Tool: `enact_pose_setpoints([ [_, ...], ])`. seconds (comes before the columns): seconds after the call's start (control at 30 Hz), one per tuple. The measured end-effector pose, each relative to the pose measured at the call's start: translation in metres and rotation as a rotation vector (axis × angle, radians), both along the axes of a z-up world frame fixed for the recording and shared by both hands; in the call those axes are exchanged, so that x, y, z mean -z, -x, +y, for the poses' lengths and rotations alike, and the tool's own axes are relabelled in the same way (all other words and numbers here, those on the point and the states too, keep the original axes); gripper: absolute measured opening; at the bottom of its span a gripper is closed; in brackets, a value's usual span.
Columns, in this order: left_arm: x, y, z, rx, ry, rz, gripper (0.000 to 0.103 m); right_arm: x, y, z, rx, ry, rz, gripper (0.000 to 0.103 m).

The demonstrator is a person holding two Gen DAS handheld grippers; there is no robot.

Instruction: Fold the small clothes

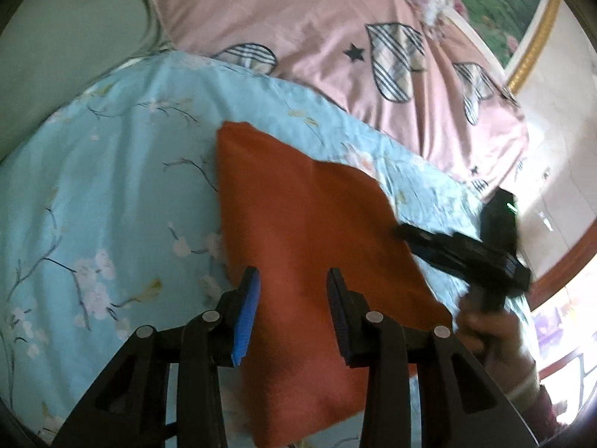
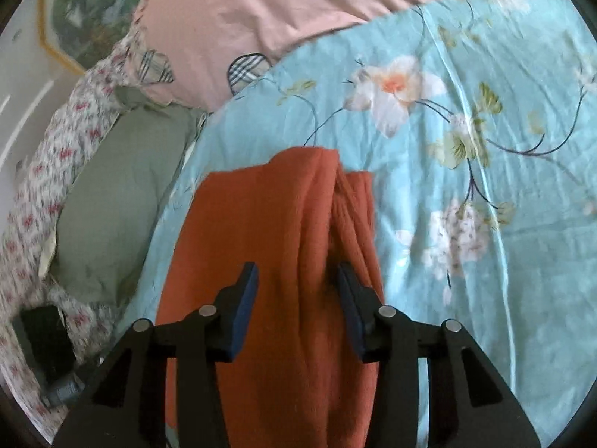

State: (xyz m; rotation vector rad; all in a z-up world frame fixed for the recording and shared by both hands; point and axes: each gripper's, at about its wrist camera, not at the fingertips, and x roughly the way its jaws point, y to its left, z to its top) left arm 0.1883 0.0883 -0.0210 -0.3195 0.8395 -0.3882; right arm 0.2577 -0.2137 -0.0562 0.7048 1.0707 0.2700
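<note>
A rust-orange garment (image 1: 309,231) lies on a light blue floral quilt (image 1: 112,194). In the left wrist view it is a flat folded piece. My left gripper (image 1: 294,280) is open just above its near part, holding nothing. My right gripper (image 1: 406,232) shows at the garment's right edge, held by a hand. In the right wrist view the garment (image 2: 268,224) is bunched with a raised fold running between my right gripper's (image 2: 296,276) fingers. Those fingers stand apart on either side of the fold, not pinching it.
A pink quilt (image 1: 335,37) with plaid hearts lies beyond the blue one. A green pillow (image 2: 123,201) and a floral sheet (image 2: 44,171) lie to the left in the right wrist view, with a black device (image 2: 41,339) on the sheet. A gold-framed picture (image 1: 522,37) hangs on the wall.
</note>
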Motion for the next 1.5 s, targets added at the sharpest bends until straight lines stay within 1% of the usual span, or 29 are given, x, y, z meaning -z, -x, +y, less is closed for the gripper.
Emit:
enact_pose_setpoints([
  [0.03,0.001,0.002,-0.005,0.026,0.000,0.006,0.036,0.003,-0.005,-0.003,0.015,-0.030,0.001,0.045],
  [0.1,0.005,0.003,-0.013,0.063,-0.002,0.018,0.036,0.002,-0.010,-0.009,0.040,-0.049,-0.009,0.045],
  [0.13,0.007,0.005,-0.019,0.077,-0.021,0.020,0.036,0.001,-0.013,-0.011,0.042,-0.051,-0.017,0.045],
  [0.23,0.014,0.008,-0.028,0.107,-0.037,0.032,0.036,0.002,-0.023,-0.008,0.005,-0.075,-0.008,0.042],
  [0.27,0.016,0.007,-0.029,0.108,-0.035,0.038,0.036,0.002,-0.024,-0.006,-0.006,-0.071,-0.008,0.038],
  [0.33,0.018,0.008,-0.032,0.113,-0.030,0.045,0.036,-0.001,-0.026,0.000,-0.038,-0.033,-0.010,0.011],
  [0.37,0.018,0.008,-0.032,0.114,-0.029,0.045,0.036,-0.006,-0.026,0.000,-0.038,-0.020,-0.018,0.011],
  [0.4,0.019,0.009,-0.033,0.117,-0.029,0.046,0.036,-0.016,-0.022,-0.004,-0.024,-0.023,-0.049,0.011],
  [0.47,0.016,0.010,-0.033,0.124,-0.032,0.043,0.036,-0.044,-0.007,-0.016,0.023,-0.084,-0.165,0.011],
  [0.5,0.014,0.009,-0.034,0.126,-0.032,0.038,0.036,-0.056,0.001,-0.021,0.044,-0.084,-0.214,0.011],
  [0.53,0.013,0.009,-0.034,0.132,-0.029,0.034,0.036,-0.062,0.008,-0.025,0.058,-0.052,-0.235,0.011],
  [0.57,0.013,0.009,-0.034,0.138,-0.027,0.035,0.036,-0.060,0.010,-0.027,0.059,-0.019,-0.217,0.011],
  [0.6,0.014,0.008,-0.035,0.147,-0.022,0.037,0.036,-0.052,0.009,-0.028,0.057,-0.008,-0.183,0.011],
  [0.7,0.018,0.005,-0.041,0.162,-0.036,0.046,0.036,-0.014,0.003,-0.032,0.068,0.001,-0.061,0.011],
  [0.83,0.030,0.005,-0.048,0.178,-0.061,0.065,0.036,0.013,0.000,-0.034,0.087,0.016,-0.015,0.011],
  [0.87,0.032,0.005,-0.048,0.178,-0.068,0.069,0.035,0.017,-0.002,-0.033,0.088,0.034,-0.004,0.011],
  [0.9,0.035,0.005,-0.047,0.176,-0.072,0.076,0.031,0.019,-0.002,-0.032,0.086,0.048,0.000,0.011],
  [1.0,0.044,0.003,-0.044,0.174,-0.055,0.093,0.028,0.027,-0.003,-0.032,0.085,0.076,0.017,0.011],
  [1.1,0.047,0.003,-0.046,0.171,-0.063,0.096,0.026,0.022,0.001,-0.031,0.089,0.108,0.026,0.013],
  [1.17,0.045,0.005,-0.048,0.170,-0.076,0.091,0.027,0.010,0.005,-0.030,0.109,0.142,0.021,0.017],
  [1.23,0.045,0.005,-0.047,0.171,-0.076,0.090,0.027,-0.013,0.015,-0.028,0.133,0.210,-0.011,0.017],
  [1.3,0.045,0.005,-0.045,0.168,-0.063,0.097,0.027,-0.039,0.026,-0.021,0.137,0.261,-0.079,0.017],
  [1.37,0.038,0.006,-0.040,0.156,-0.040,0.105,0.026,-0.055,0.033,-0.010,0.098,0.262,-0.125,0.017],
  [1.4,0.033,0.006,-0.037,0.150,-0.029,0.097,0.026,-0.057,0.033,-0.004,0.061,0.251,-0.131,0.017],
  [1.43,0.024,0.006,-0.035,0.139,-0.026,0.072,0.026,-0.054,0.031,0.007,-0.002,0.227,-0.115,0.017],
  [1.47,0.019,0.005,-0.034,0.131,-0.036,0.059,0.026,-0.051,0.030,0.013,-0.029,0.226,-0.100,0.017],
  [1.5,0.016,0.003,-0.034,0.126,-0.047,0.054,0.026,-0.041,0.028,0.023,-0.072,0.257,-0.063,0.017],
])
